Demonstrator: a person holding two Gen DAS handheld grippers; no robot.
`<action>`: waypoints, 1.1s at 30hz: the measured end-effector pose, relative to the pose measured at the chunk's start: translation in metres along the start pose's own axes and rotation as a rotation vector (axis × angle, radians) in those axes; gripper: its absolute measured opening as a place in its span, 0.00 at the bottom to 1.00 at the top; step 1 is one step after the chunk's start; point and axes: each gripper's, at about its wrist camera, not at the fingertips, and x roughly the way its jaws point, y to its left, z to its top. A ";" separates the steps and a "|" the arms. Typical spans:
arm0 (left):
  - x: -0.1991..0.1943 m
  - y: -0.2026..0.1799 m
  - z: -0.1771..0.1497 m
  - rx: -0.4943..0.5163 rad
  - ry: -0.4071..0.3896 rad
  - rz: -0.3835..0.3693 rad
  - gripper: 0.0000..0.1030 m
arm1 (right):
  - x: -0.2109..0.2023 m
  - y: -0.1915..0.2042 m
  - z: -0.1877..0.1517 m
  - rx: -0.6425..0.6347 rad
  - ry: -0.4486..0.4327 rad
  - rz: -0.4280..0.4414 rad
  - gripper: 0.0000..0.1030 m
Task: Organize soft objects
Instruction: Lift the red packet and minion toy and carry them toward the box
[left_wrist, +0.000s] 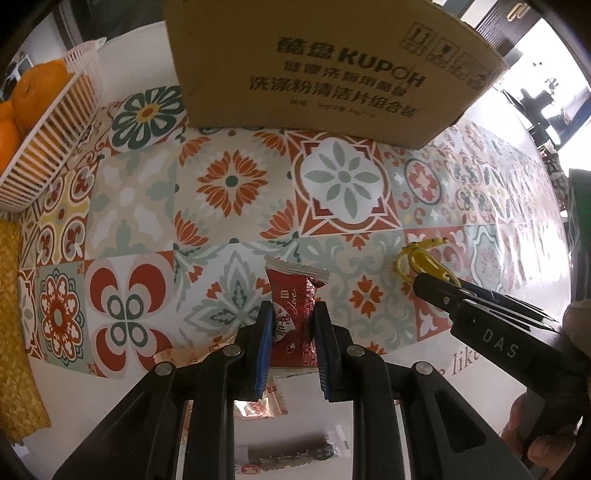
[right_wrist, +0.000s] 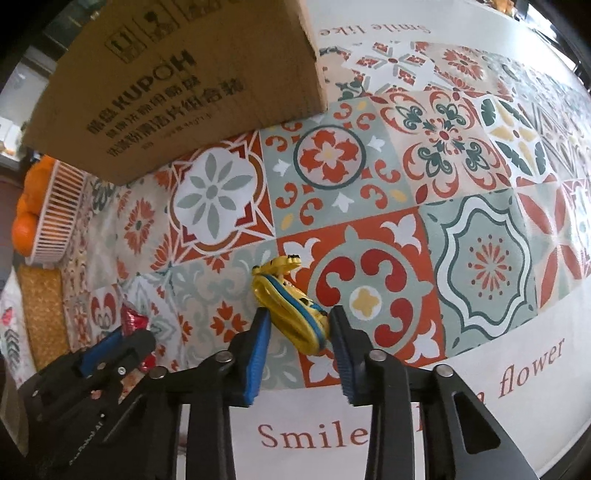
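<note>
My left gripper (left_wrist: 293, 308) points down at the table and is shut on a red snack packet (left_wrist: 295, 291), whose crimped top sticks out past the blue pads. The same gripper (right_wrist: 127, 332) and red packet (right_wrist: 133, 319) show at the lower left of the right wrist view. A yellow soft toy (right_wrist: 286, 295) with a blue stripe lies on the patterned tablecloth (right_wrist: 369, 166). My right gripper (right_wrist: 298, 312) stands over the toy with both blue pads against its sides. In the left wrist view the right gripper (left_wrist: 424, 282) sits at the right with the yellow toy (left_wrist: 421, 256) at its tip.
A large cardboard box (left_wrist: 332, 74) stands at the back of the table. A white slatted basket (left_wrist: 62, 122) of oranges (left_wrist: 40, 92) sits far left, with a woven yellow mat (left_wrist: 14, 314) in front of it. More snack packets (left_wrist: 258, 406) lie under my left gripper. A hand (left_wrist: 546, 443) holds the right gripper.
</note>
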 end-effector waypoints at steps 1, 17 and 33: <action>-0.001 -0.002 0.000 0.002 -0.004 0.004 0.21 | -0.001 -0.001 0.000 -0.004 -0.002 0.007 0.30; -0.019 -0.016 -0.004 0.032 -0.045 0.000 0.21 | -0.033 -0.014 -0.008 0.014 -0.066 0.092 0.22; -0.088 -0.022 0.010 0.063 -0.197 -0.024 0.21 | -0.095 0.005 -0.008 -0.021 -0.209 0.156 0.22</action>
